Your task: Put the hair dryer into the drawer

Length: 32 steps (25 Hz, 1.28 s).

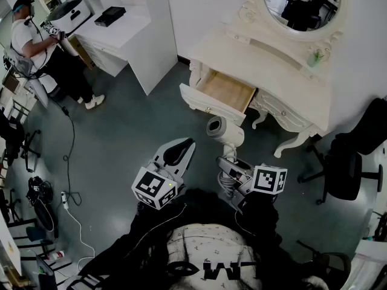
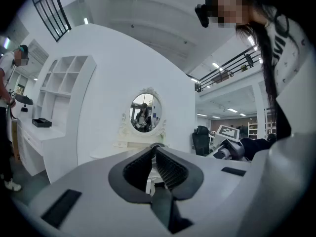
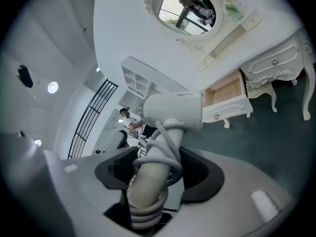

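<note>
**Hair dryer gripped in your right tool, short of the open drawer**

Your right gripper (image 3: 154, 177) tips slightly downward. Its jaws stand wide and clamp the cord-wrapped handle of the hair dryer (image 1: 221, 130). The dryer's head rises past the jaw tips, in the air over the floor (image 1: 127, 119), near the front of the drawer (image 1: 228, 91) but not in it. Your left gripper (image 1: 183, 144) is held almost level just left of it, jaws closed together on nothing. The drawer stands pulled out of a white dressing table (image 1: 266, 62) with an oval mirror (image 1: 301, 3). A black office chair (image 1: 346, 165) stands at the right. Another person (image 1: 33, 38) stands by a white desk (image 1: 124, 32) at the far left.
</note>
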{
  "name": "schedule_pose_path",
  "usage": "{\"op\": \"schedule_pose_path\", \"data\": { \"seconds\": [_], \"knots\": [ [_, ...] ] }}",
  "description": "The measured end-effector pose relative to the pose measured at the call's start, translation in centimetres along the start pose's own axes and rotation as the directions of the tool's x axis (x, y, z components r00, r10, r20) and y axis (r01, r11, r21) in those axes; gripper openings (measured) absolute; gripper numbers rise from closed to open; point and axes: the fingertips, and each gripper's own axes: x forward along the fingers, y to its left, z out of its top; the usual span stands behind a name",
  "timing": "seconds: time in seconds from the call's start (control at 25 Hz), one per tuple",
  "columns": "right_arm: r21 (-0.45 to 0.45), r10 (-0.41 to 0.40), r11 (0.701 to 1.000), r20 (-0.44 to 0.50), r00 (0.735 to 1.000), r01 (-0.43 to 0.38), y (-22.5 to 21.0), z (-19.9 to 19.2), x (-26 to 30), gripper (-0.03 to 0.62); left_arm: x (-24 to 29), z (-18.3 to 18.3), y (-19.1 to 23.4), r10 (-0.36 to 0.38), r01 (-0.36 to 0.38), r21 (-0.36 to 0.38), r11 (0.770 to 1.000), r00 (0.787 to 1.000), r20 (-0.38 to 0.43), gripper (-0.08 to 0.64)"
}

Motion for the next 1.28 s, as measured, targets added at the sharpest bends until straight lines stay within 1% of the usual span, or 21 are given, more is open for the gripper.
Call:
{"op": "schedule_pose_path", "data": {
  "seconds": [0.16, 0.44, 0.8, 1.08, 1.28],
  "knots": [
    [-0.002, 0.014, 1.000, -0.014, 1.000, -0.014, 0.0, -0.1, 0.8, 0.275, -0.1, -0.1, 0.6, 0.011, -0.011, 0.005, 1.000, 1.000, -0.001, 0.006],
    [0.012, 0.007, 1.000, 0.010, 1.000, -0.007, 0.1, -0.2, 1.3, 0.275, -0.2, -0.2, 1.1, -0.006, 0.006, 0.005, 1.000, 1.000, 0.004, 0.006],
    [0.016, -0.003, 1.000, 0.016, 1.000, 0.002, 1.3, -1.1, 4.0, 0.275, -2.2, 0.4, 3.7, -0.022, 0.022, 0.014, 1.000, 1.000, 0.016, 0.006],
    [0.037, -0.001, 0.999, 0.031, 1.000, -0.001, 2.3, -2.2, 6.3, 0.275, -3.7, -0.4, 5.8, -0.035, 0.035, 0.007, 0.999, 0.999, 0.005, 0.006],
    [0.064, -0.012, 0.998, 0.030, 0.999, 0.010, 2.2, -3.3, 7.0, 0.275, -4.3, -1.4, 6.9, -0.043, 0.043, -0.019, 0.999, 0.999, 0.000, 0.006]
  ]
}}
